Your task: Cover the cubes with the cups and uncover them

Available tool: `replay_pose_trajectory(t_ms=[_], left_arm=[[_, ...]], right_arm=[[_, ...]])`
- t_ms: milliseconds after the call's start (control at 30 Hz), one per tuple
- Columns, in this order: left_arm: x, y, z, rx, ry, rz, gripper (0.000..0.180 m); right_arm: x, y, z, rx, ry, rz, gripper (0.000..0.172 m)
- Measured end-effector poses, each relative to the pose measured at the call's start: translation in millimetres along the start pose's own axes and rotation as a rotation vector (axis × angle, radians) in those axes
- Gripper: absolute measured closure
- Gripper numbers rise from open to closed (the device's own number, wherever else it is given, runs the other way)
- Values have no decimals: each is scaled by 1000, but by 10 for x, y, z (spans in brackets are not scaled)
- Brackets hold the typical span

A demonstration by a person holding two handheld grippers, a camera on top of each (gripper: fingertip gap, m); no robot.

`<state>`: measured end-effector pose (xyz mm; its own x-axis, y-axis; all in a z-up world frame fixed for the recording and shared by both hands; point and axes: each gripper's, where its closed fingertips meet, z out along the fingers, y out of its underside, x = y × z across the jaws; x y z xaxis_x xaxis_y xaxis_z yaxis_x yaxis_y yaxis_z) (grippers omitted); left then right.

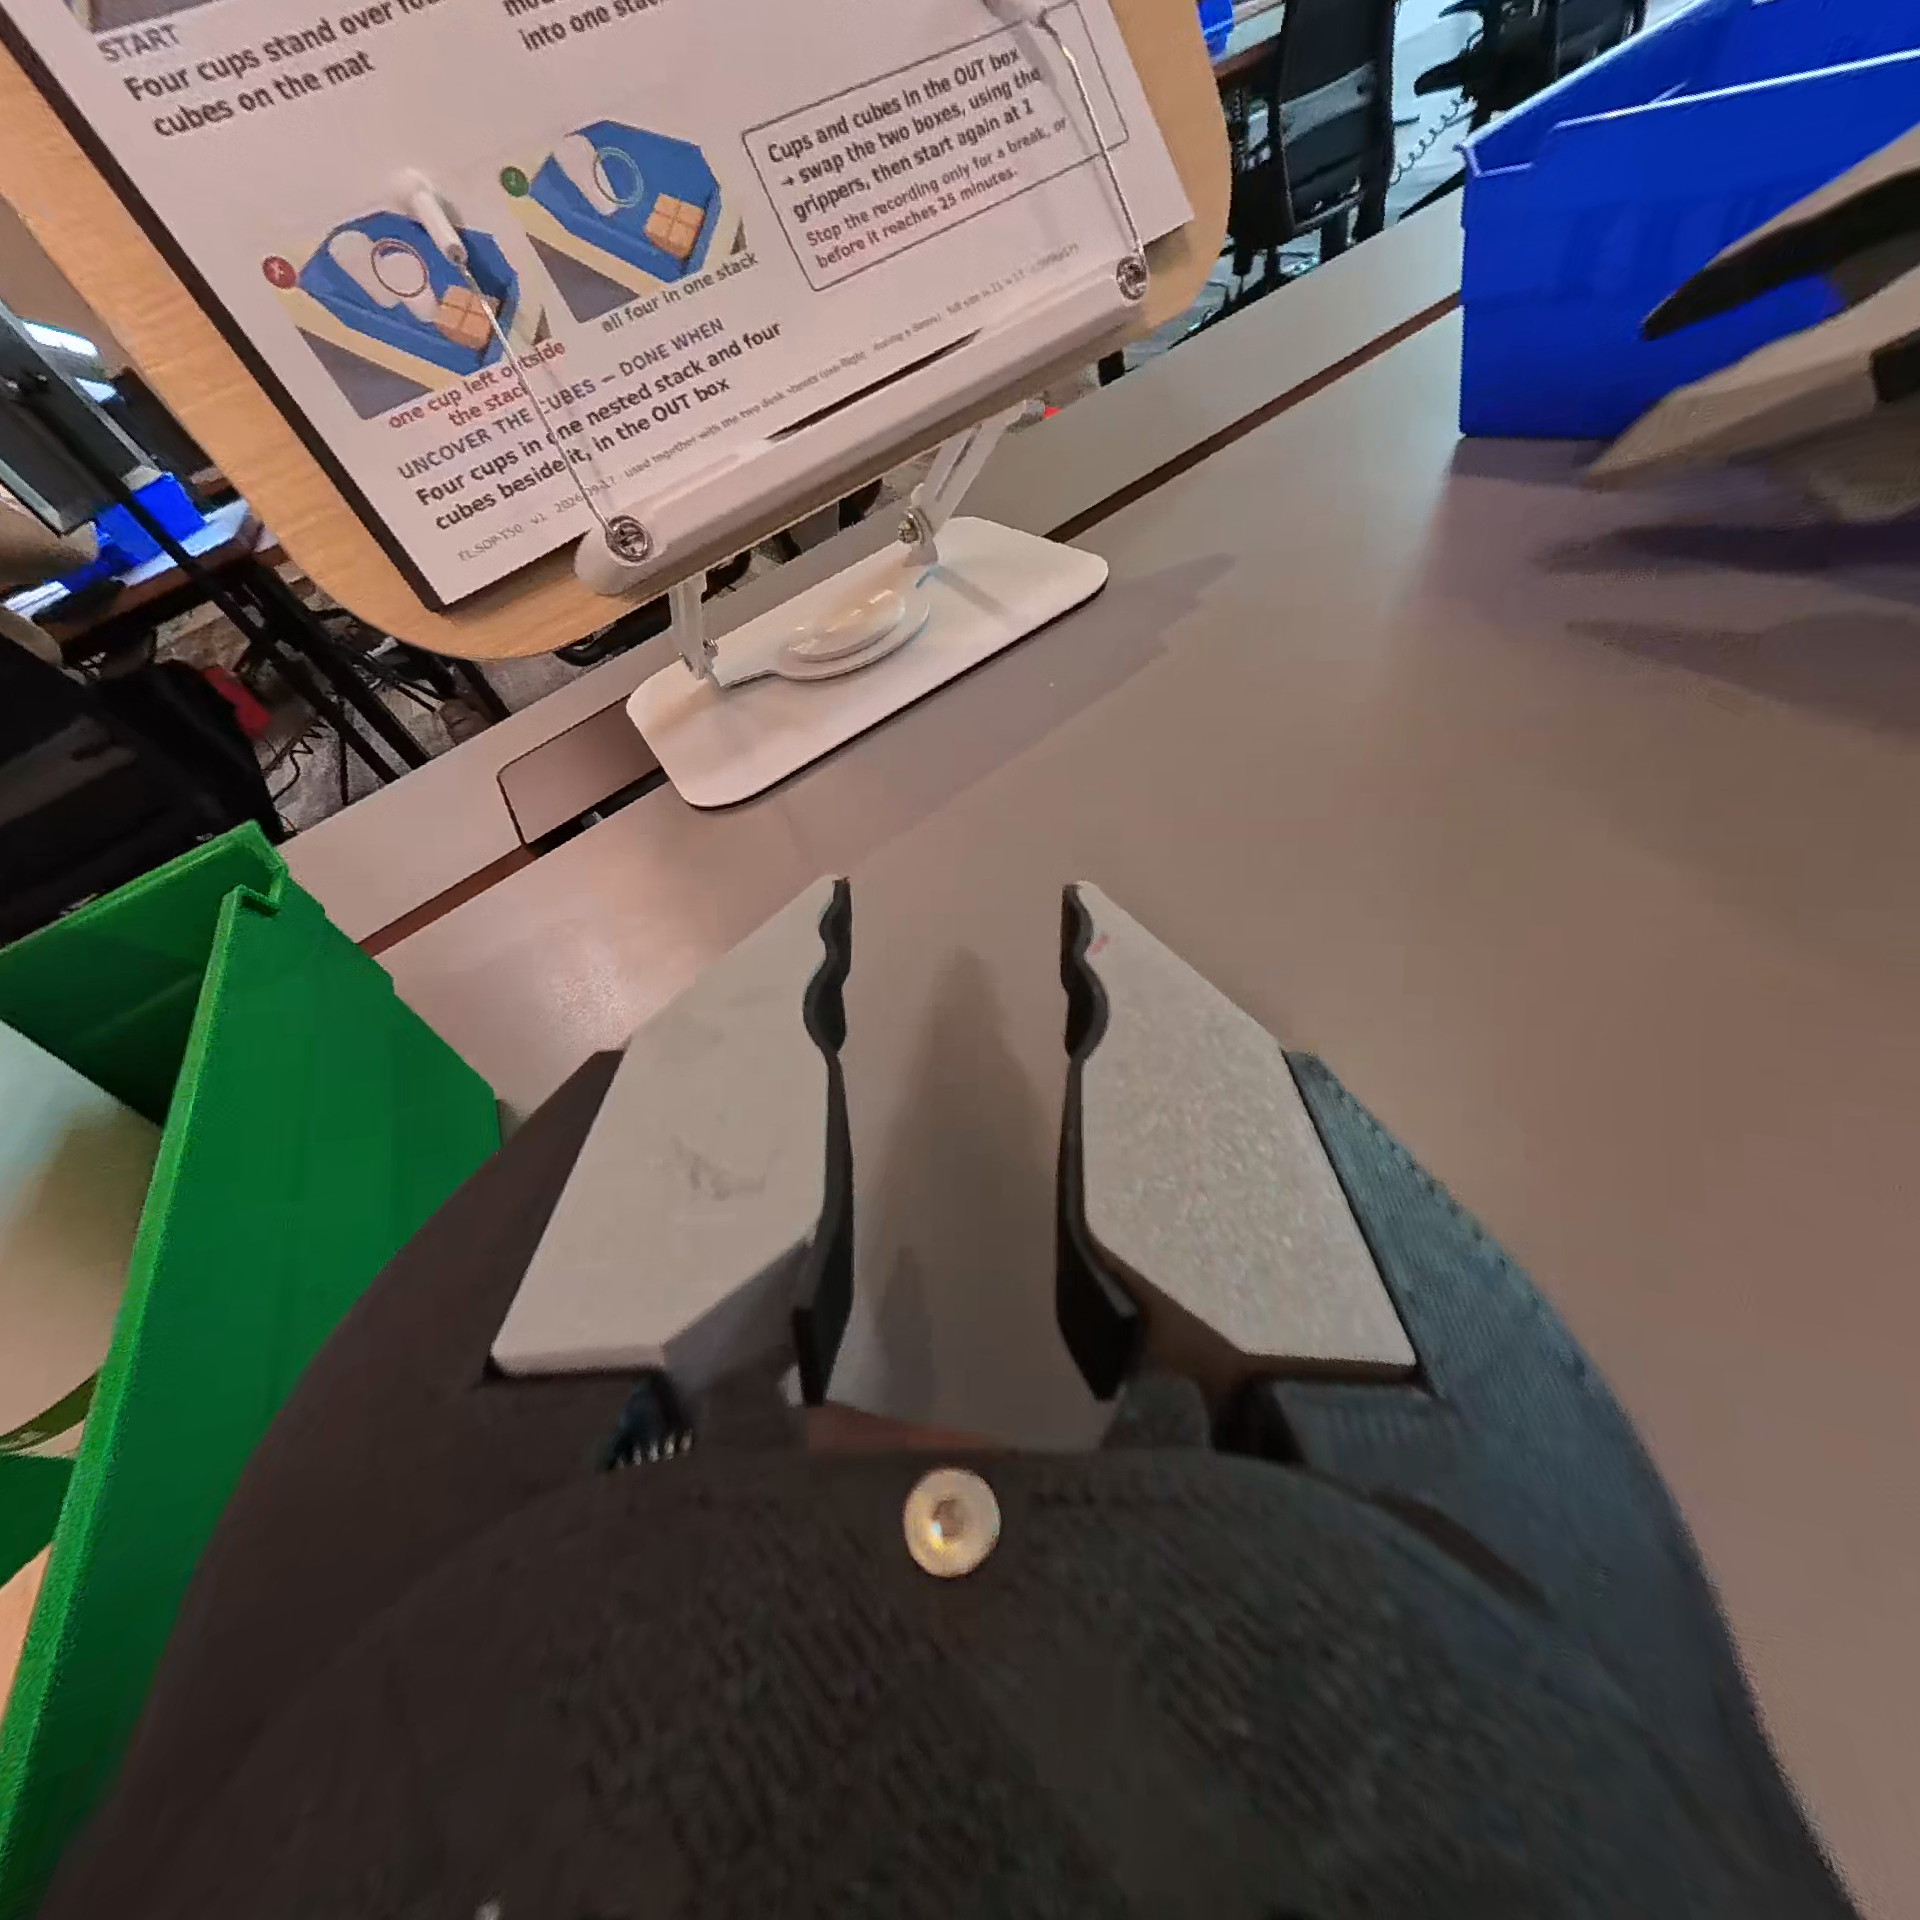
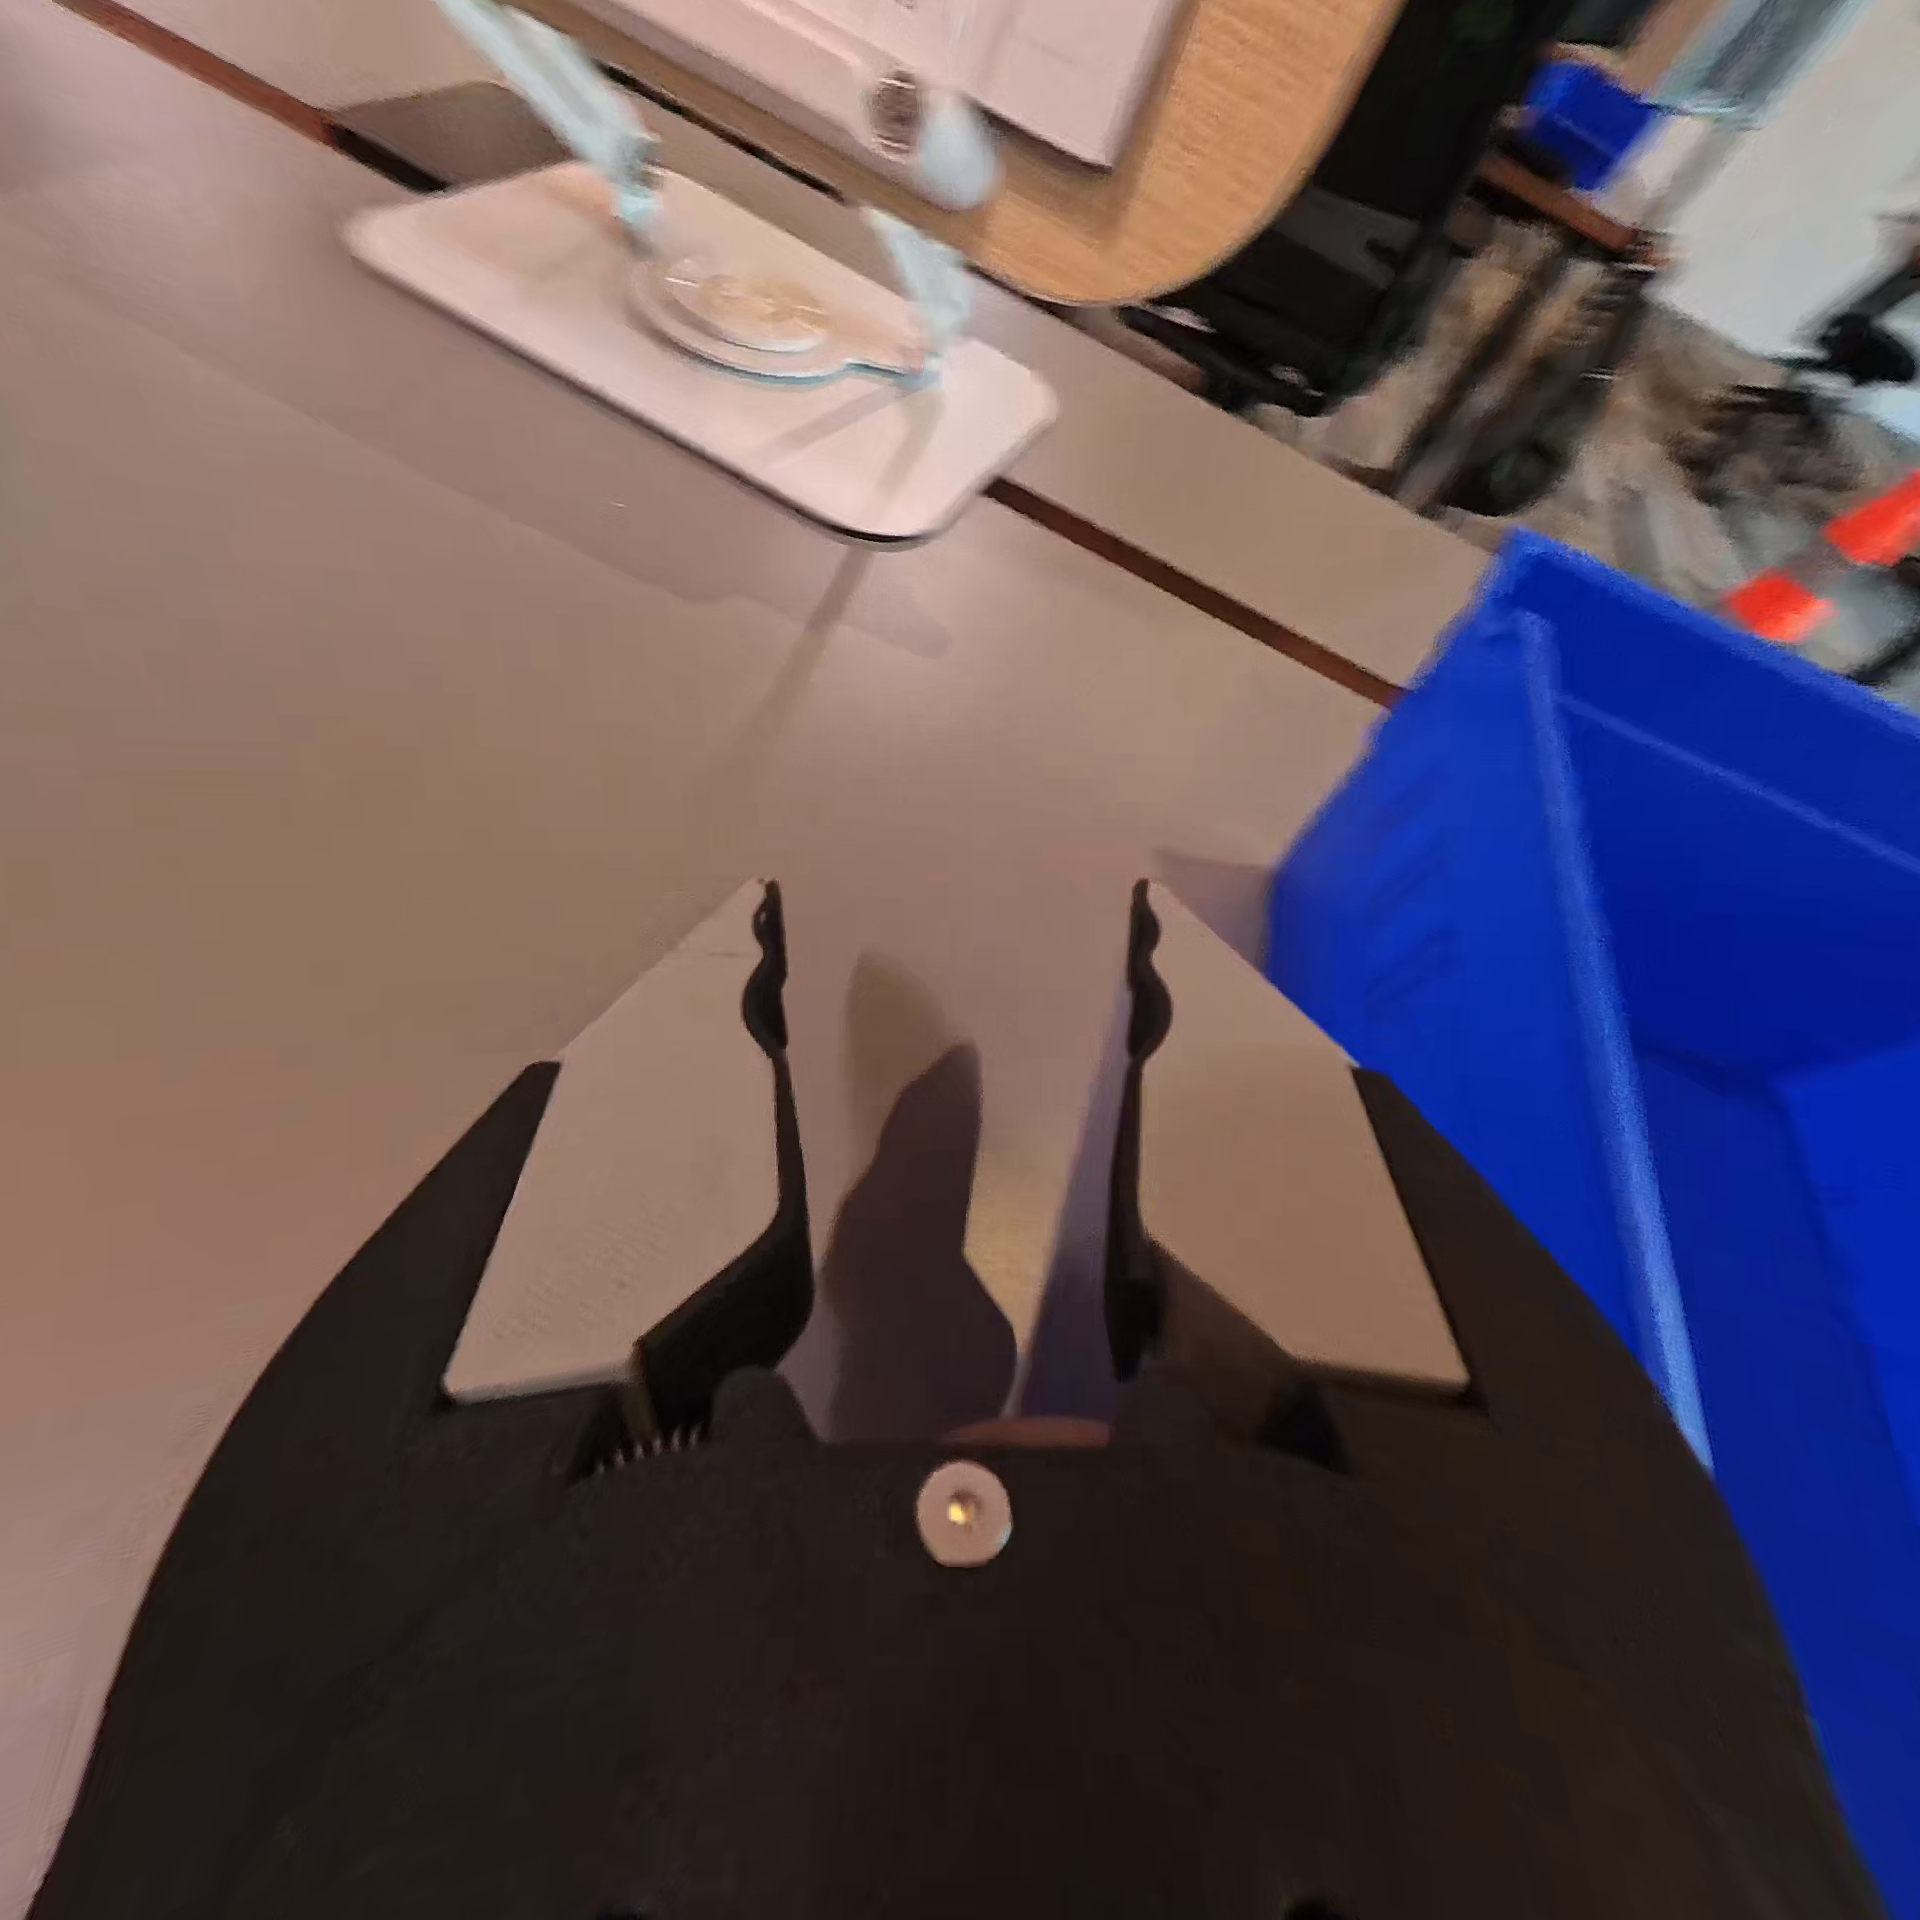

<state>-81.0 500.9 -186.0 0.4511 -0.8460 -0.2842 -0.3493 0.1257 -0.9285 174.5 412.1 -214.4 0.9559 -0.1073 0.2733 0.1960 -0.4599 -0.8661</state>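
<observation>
Left gripper (image 1: 951, 894): mine, released, nothing between the fingers; it hangs over bare table (image 1: 1299, 831) just beside the green bin (image 1: 260, 1143).
Right gripper (image 2: 951, 894): also released, jaws wider apart than the left pair, only table (image 2: 416, 779) showing in the gap; its right fingertip is close to the blue bin (image 2: 1558, 1039).
Cups: none clearly in view; a pale rounded shape (image 1: 52, 1195) sits inside the green bin, but I cannot tell whether it is a cup.
Cubes: not visible in either view; the blue bin's inside is mostly hidden from me.
Stand (image 1: 862, 665): a white stand with an instruction sheet, at the far edge, well apart from both grippers.
Step in hand: I judge this as reaching for the first pieces in a bin.
How to do it well: I would turn one gripper down to see the bin's contents before going in.
Grip: I would open wide for a cup and squeeze gently, since a thin wall likely dents.
Risk: the right view is blurred, so I should slow down near the blue wall to avoid knocking the bin.
</observation>
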Motion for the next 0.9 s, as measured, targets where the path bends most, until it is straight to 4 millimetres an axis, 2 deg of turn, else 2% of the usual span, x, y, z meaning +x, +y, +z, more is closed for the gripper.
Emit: replay_pose_trajectory(t_ms=[33,100,167,267,333,433,533,633,733,800,900], left_arm=[[-1,0,1,-1,-4,5,143],[-10,-3,-4,2,-12,3,143],[-24,-10,-14,9,-15,-9,143],[-38,-4,-17,6,-12,-33,142],[-55,5,-16,1,-14,-50,142],[-97,15,-19,-1,-18,-94,142],[-209,45,-30,-10,-60,-157,142],[-368,101,-68,-28,-144,-225,136],[-479,185,-121,-71,-233,-256,127],[-549,234,-166,-100,-302,-248,123],[-660,299,-245,-139,-396,-251,121]], right_arm=[[163,19,13,-14,104,10,115],[449,99,17,-66,283,36,117],[633,186,2,-132,434,14,131],[702,217,-45,-168,533,-18,141],[741,204,-87,-144,540,46,148],[807,253,-107,-136,511,170,149],[952,313,-165,-157,567,183,146],[1020,328,-192,-145,554,197,125],[947,319,-177,-136,511,175,106],[893,235,-196,-101,508,149,94],[750,75,-230,-39,473,142,95]])
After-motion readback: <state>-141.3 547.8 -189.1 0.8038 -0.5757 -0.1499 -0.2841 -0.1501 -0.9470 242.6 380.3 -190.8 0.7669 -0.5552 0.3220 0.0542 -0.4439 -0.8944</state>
